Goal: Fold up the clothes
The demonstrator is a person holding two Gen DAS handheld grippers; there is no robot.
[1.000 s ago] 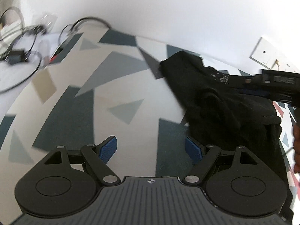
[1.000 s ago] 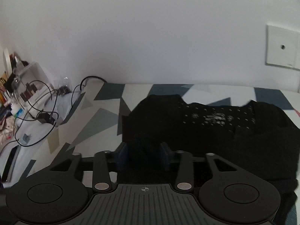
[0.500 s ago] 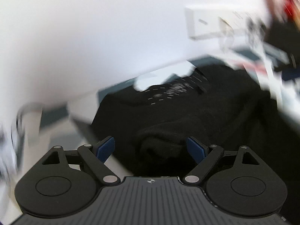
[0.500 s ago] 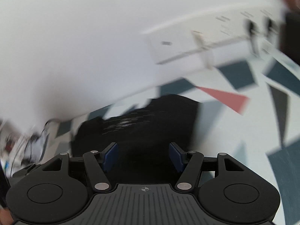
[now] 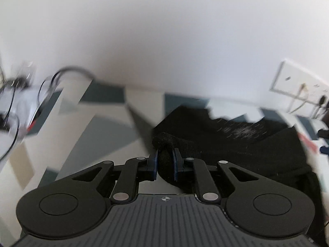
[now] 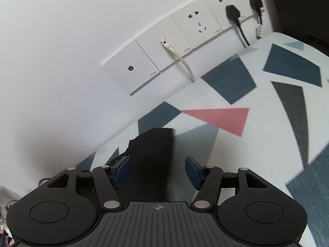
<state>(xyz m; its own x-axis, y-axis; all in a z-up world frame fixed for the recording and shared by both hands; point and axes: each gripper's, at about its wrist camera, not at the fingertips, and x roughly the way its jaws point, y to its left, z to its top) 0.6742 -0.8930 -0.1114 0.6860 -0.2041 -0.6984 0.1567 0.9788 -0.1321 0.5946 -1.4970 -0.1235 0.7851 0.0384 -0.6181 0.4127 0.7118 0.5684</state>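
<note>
Geometric-patterned tabletop (image 5: 107, 127) under a black garment (image 5: 236, 144), cables (image 5: 12, 111) leftward

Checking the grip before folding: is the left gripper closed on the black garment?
Yes, the left gripper pinches a fold of the black garment.

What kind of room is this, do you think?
Probably a home room: a black garment lies on a geometric-patterned cloth against a white wall, with wall sockets and a cluttered desk with cables nearby.
</note>
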